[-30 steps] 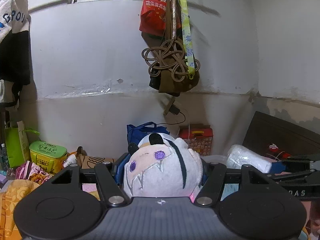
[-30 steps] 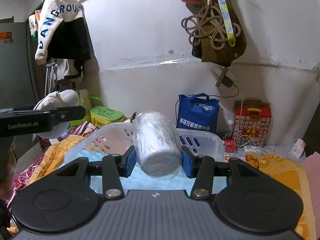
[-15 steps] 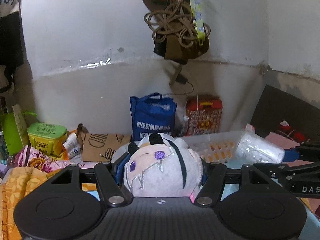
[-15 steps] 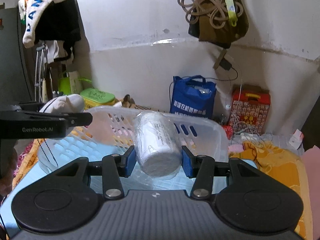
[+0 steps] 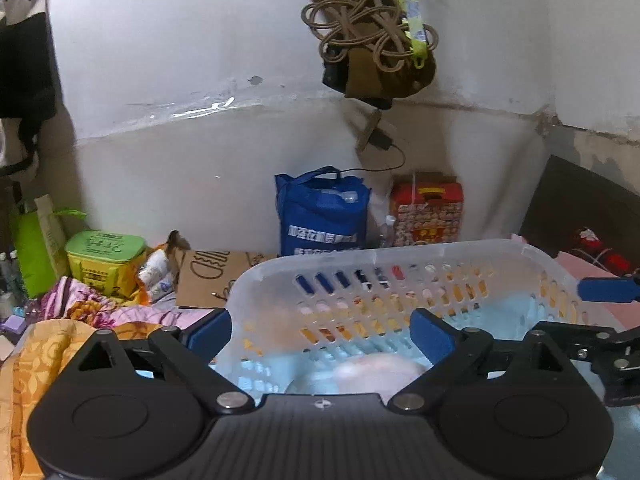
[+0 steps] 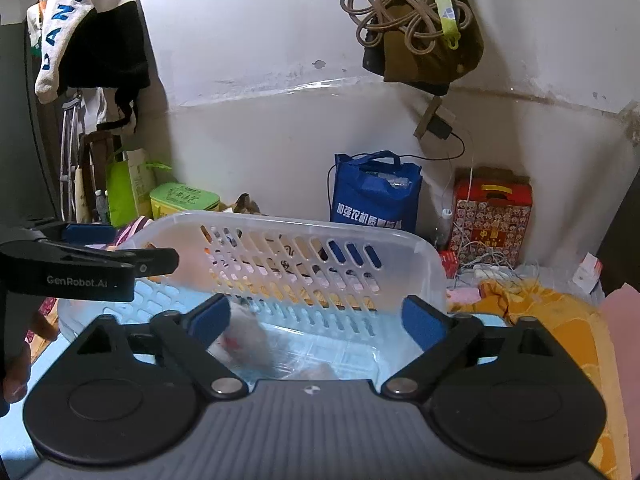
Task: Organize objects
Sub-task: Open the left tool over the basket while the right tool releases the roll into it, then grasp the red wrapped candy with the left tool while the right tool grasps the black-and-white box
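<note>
Just below and ahead of each hand-held gripper, left and right, we hold both jaws spread apart over the white basket, where pale, blurred objects lie, apparently released for sorting.

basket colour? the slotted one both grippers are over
Translucent white plastic basket, slotted walls; clearest in the right wrist view.

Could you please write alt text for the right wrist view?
The open right gripper hovers over a translucent slotted basket with blurred white items inside. The left gripper reaches in alongside; a blue bag stands against the wall.
</note>
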Available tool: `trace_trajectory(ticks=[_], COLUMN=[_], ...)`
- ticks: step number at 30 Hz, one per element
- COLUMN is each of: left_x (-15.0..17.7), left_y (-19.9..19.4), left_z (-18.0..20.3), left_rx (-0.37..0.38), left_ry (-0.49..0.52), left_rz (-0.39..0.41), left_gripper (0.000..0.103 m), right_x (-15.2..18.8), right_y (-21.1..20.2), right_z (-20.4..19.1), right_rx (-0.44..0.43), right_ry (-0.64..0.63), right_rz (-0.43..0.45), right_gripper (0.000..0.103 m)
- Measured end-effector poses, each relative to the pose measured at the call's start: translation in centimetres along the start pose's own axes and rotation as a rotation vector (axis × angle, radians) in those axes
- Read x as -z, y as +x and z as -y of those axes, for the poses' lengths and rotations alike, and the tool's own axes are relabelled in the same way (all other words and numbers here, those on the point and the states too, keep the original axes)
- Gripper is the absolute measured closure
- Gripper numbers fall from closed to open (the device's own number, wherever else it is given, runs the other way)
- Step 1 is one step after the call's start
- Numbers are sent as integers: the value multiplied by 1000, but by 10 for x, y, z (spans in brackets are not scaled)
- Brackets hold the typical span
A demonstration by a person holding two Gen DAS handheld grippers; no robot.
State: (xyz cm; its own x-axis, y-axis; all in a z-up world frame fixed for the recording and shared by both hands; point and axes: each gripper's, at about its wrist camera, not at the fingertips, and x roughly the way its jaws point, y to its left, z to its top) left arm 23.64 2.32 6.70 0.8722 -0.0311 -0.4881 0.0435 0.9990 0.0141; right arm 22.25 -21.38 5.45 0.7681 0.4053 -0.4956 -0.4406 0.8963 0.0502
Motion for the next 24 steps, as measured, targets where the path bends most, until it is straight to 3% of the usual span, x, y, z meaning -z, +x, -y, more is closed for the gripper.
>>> trace_trajectory(ticks=[4,8,13,16,18,21,24], left_x=[3,11,46,69,83,99,117], left_y=[-16,-50,-93,-102,-105,-103,-94], left_z=[-1,-2,7,22,31,42,53], left_rx=[20,71,140,167,186,232,258], left_ry=[-2,-27,-39,17,45,76,107], left_rz=[49,139,183,161,123,18,-130], left_gripper=[6,6,6,6,6,6,8], right_x=[6,25,54,68,77,89,94], right_y=[-19,-69,-107,-103,-95,-80,-61], right_z=[4,9,16,13,9,10,10], right_rx=[8,3,-29,-58,-32,-47,-57], right_ry=[20,41,65,76,53,63,65], right_rz=[70,220,285,244,211,101,-3], right_gripper=[2,0,0,0,0,0,10])
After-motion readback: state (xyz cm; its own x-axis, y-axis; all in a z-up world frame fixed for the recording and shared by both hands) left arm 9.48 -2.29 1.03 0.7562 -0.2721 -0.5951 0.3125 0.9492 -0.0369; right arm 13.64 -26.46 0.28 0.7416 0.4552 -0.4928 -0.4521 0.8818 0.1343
